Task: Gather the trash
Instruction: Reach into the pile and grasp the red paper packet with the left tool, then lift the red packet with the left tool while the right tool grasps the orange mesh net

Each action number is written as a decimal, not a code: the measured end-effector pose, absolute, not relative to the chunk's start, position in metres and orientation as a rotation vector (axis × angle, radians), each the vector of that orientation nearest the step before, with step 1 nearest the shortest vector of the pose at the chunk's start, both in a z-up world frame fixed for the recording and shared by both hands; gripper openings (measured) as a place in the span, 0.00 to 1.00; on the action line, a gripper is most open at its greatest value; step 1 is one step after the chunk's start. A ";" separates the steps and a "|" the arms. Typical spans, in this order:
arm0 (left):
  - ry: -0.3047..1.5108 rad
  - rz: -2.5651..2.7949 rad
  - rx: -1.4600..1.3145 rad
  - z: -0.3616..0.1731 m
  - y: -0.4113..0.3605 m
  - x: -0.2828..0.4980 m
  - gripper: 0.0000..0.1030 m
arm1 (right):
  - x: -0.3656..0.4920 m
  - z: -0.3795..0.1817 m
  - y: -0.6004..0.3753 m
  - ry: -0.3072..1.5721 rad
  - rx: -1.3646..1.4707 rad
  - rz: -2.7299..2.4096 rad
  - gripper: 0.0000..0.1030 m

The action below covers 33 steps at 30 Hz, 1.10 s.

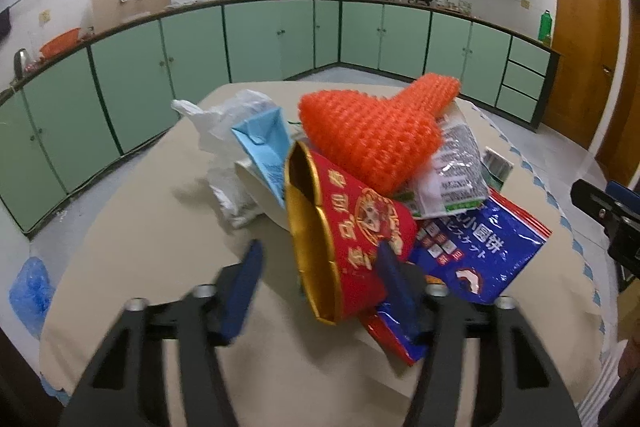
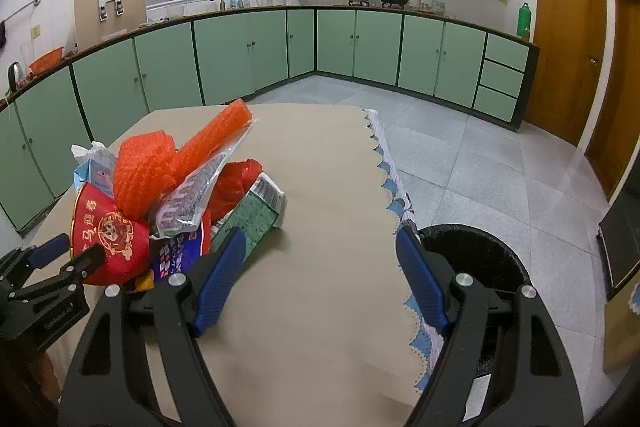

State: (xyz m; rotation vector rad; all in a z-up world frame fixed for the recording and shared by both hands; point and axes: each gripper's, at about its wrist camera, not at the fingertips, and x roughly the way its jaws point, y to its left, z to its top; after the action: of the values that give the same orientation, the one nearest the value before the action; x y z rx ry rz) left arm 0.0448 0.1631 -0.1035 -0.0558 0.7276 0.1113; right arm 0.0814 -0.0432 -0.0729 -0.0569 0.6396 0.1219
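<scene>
The trash pile sits on the table, left of the bin at the table's right edge. The left gripper has its jaws half-closed around the red cup; whether both pads press it I cannot tell. The right gripper is wide, holding nothing, beside the green packet.
</scene>
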 end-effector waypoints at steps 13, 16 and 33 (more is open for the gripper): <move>0.662 0.107 -0.045 -0.090 0.154 0.034 0.16 | 0.082 -0.071 -0.035 0.630 -0.058 0.147 0.72; 0.652 0.115 -0.050 -0.085 0.155 0.032 0.12 | 0.083 -0.068 -0.031 0.618 -0.056 0.161 0.69; 0.499 0.136 -0.106 -0.029 0.176 0.004 0.08 | 0.083 -0.039 0.014 0.551 -0.055 0.268 0.63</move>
State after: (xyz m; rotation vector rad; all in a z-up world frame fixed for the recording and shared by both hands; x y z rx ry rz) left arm 0.0043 0.1765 -0.0293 -0.1059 0.4985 0.1360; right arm 0.0828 0.0138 -0.0390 -0.0546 0.5514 0.2680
